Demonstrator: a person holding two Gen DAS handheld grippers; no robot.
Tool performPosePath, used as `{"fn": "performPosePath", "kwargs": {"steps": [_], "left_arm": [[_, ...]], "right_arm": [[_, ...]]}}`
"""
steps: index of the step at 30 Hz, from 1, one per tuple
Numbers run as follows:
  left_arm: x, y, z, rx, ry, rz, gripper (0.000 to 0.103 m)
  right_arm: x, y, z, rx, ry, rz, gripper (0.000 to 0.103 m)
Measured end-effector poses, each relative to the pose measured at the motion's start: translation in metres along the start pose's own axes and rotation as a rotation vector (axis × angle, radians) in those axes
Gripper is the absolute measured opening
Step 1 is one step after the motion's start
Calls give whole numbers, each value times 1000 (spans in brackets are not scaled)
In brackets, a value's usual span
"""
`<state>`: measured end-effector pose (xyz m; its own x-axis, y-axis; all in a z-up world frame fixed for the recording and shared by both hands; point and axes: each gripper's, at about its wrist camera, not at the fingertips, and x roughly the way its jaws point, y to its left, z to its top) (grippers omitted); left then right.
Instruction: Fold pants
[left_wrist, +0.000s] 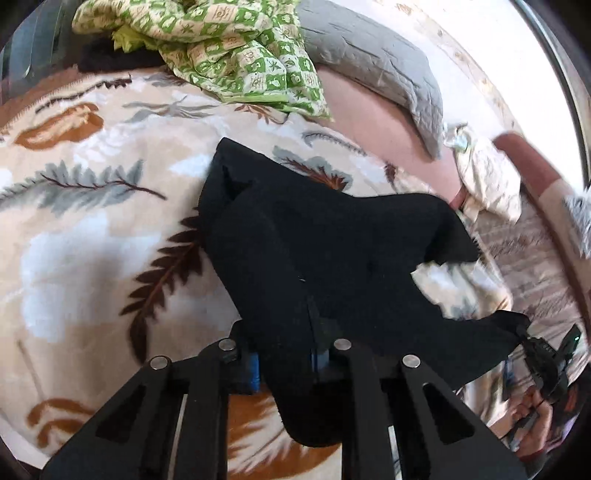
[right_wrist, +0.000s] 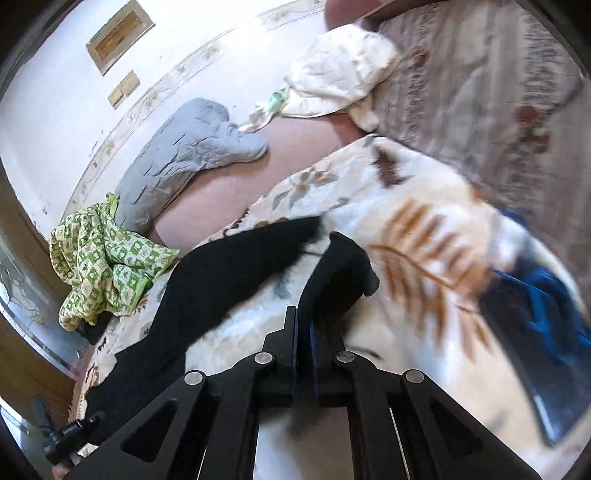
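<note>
pants (left_wrist: 332, 258) draped over leaf-print bed blanket (left_wrist: 92, 221), lifted between my tools | left tool (left_wrist: 284, 365) and right tool (right_wrist: 304, 332) both clenched on black cloth | soft, limp, light; I judged edges best to pinch

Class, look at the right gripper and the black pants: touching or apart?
Touching. The right wrist view shows the right gripper with its jaws shut on a fold of the black pants.
</note>
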<state>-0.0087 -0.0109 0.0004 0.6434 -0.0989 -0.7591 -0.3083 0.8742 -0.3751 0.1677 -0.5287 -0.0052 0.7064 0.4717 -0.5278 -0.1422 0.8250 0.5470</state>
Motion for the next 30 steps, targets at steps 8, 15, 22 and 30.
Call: {"fn": "performPosePath", "kwargs": {"steps": [8,15,22,30], "left_arm": [[-1,17,-11,10,12,94,34],[-40,7,9,63,-143,134,66],[-13,-23,32,149,-97,78,85],[30,-43,72,245,-61,25,85]], "right_arm": [[5,-34,-30,61,158,-140,30],[-18,10,-19,7,77,37,53],[34,87,-3,-128,126,168,69],[102,166,49,-416,136,194,87]]}}
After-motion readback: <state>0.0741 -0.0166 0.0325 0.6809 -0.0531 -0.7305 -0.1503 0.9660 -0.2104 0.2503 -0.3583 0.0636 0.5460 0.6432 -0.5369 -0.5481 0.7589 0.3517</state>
